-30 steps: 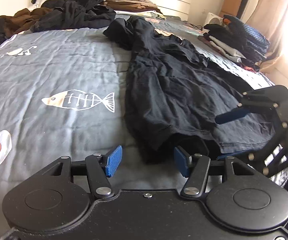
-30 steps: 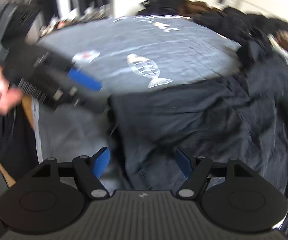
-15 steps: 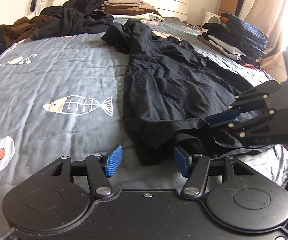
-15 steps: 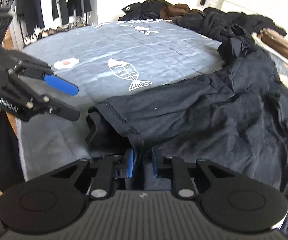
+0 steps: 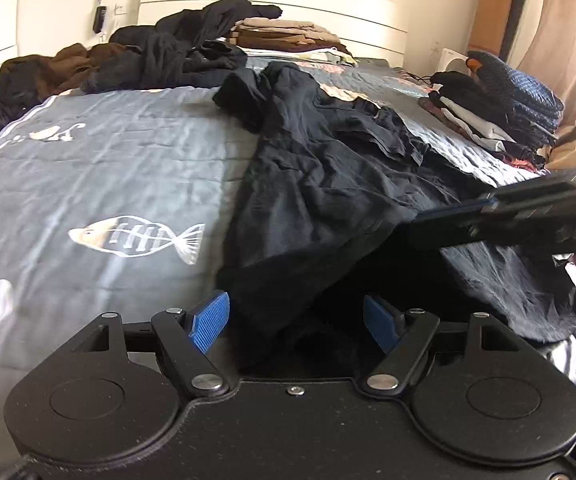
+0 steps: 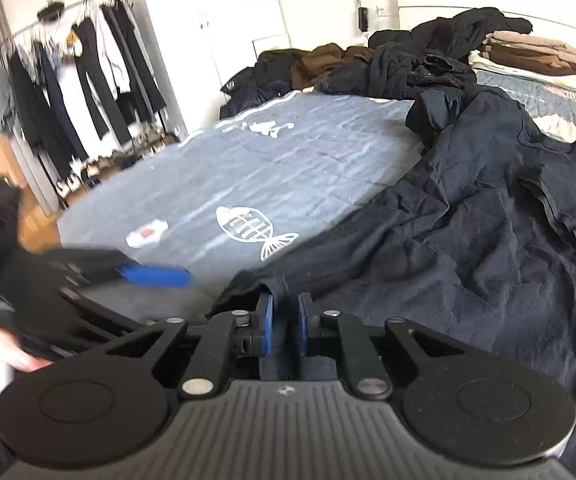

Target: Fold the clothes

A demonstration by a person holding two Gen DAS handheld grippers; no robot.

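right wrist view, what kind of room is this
Most likely a bedroom in a home: a bed with a grey fish-print cover takes up most of the view, a rack of hanging clothes stands by the wall, and folded piles sit against the white headboard.

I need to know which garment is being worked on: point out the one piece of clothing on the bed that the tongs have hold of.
The black T-shirt spread flat on the grey bedspread: the right tongs pinch its hem. The other clothes sit heaped or stacked, untouched.

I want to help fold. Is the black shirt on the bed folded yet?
Not yet. The black shirt lies spread out and wrinkled across the bed, one sleeve sticking out. The right gripper pinches its hem.
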